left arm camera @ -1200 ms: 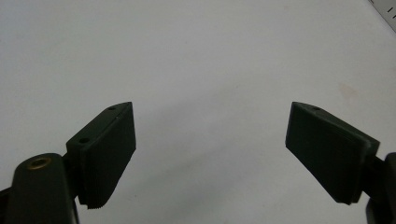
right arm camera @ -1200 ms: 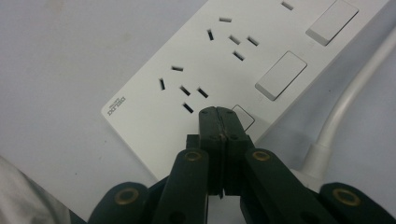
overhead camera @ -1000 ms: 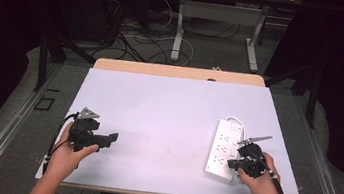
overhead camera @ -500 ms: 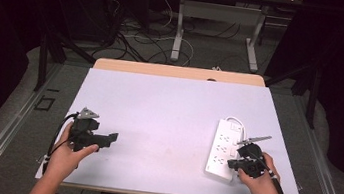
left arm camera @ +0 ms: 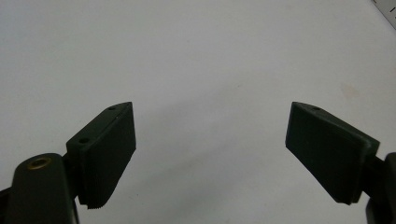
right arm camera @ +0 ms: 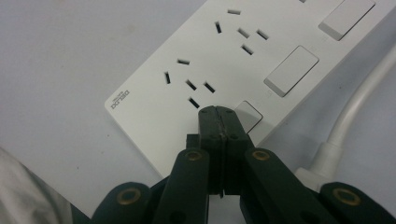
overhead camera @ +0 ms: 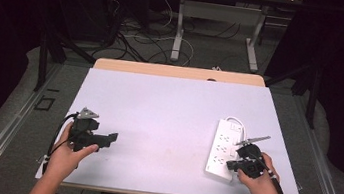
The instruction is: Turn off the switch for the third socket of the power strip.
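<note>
Item, power strip (overhead camera: 223,149): a white multi-socket strip is lying lengthwise at the right of the white table (overhead camera: 168,111), its near end sitting close to the front edge and its white cable (right arm camera: 359,100) looping round the far end; in the right gripper view the strip's far sockets are running out of the picture at the top, and one rocker switch (right arm camera: 248,115) is lying partly hidden behind the jaw tips. Item, right gripper (overhead camera: 241,162): the right hand (overhead camera: 260,182) is holding it over the strip's near end, jaws pressed together with nothing between them, the tips sitting at the edge of that switch; whether they are pressing on it I cannot tell. Item, left gripper (overhead camera: 111,138): the left hand (overhead camera: 65,158) is holding it low over bare table near the front left corner, jaws standing wide apart, nothing between them, pointing toward the middle. Item, open room: the broad middle and far half of the sheet are lying bare between the two grippers, which are sitting well apart. Item, change: against the earlier pictures both hands, both grippers and the strip are keeping nearly the same places.
</note>
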A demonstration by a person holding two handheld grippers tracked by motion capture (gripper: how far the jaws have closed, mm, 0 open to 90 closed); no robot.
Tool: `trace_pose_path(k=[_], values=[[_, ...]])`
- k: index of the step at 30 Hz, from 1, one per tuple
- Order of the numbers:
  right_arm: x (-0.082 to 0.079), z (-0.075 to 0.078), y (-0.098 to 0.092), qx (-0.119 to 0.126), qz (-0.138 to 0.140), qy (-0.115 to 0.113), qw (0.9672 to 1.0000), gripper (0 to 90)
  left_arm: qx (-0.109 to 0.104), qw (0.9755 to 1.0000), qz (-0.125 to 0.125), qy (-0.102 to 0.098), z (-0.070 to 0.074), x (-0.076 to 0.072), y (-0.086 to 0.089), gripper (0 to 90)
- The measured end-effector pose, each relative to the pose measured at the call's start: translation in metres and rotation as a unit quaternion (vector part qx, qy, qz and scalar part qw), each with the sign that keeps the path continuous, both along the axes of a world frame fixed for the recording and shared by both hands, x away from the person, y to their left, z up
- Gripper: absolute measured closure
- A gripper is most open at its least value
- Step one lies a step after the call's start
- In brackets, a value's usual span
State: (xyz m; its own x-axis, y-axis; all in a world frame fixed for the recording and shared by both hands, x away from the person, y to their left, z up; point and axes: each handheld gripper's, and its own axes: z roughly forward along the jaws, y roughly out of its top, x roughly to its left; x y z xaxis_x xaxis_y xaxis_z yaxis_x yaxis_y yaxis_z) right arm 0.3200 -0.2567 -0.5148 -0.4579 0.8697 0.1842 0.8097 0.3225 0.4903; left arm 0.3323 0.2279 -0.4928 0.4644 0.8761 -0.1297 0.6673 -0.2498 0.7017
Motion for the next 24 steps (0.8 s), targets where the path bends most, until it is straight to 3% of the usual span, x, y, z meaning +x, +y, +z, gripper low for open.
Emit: trace_pose_path(k=[2, 6, 13, 16, 24], values=[[0.0001, -0.0003, -0.0013, -0.002, 0.009, -0.004, 0.9999, 90.0, 0.002, 1.0000, 0.000, 0.001, 0.0000, -0.0001, -0.0002, 16.6], [-0.0001, 0.0000, -0.0003, 0.003, -0.002, 0.001, 1.0000, 90.0, 0.002, 1.0000, 0.000, 0.002, -0.0001, 0.0000, -0.0001, 16.6], [-0.0007, -0.0009, -0.0004, 0.010, 0.005, -0.006, 0.9999, 90.0, 0.002, 1.0000, -0.001, 0.002, -0.0001, 0.0000, -0.0002, 16.5], [-0.0005, -0.0008, 0.0003, 0.002, 0.007, -0.001, 1.0000, 90.0, 0.002, 1.0000, -0.001, 0.002, -0.0002, 0.0002, -0.0001, 16.6], [-0.0022, 0.0038, 0.0019, 0.007, -0.001, -0.007, 0.9999, 83.1, 0.002, 1.0000, -0.002, 0.001, -0.0002, 0.0005, 0.0006, 16.5]])
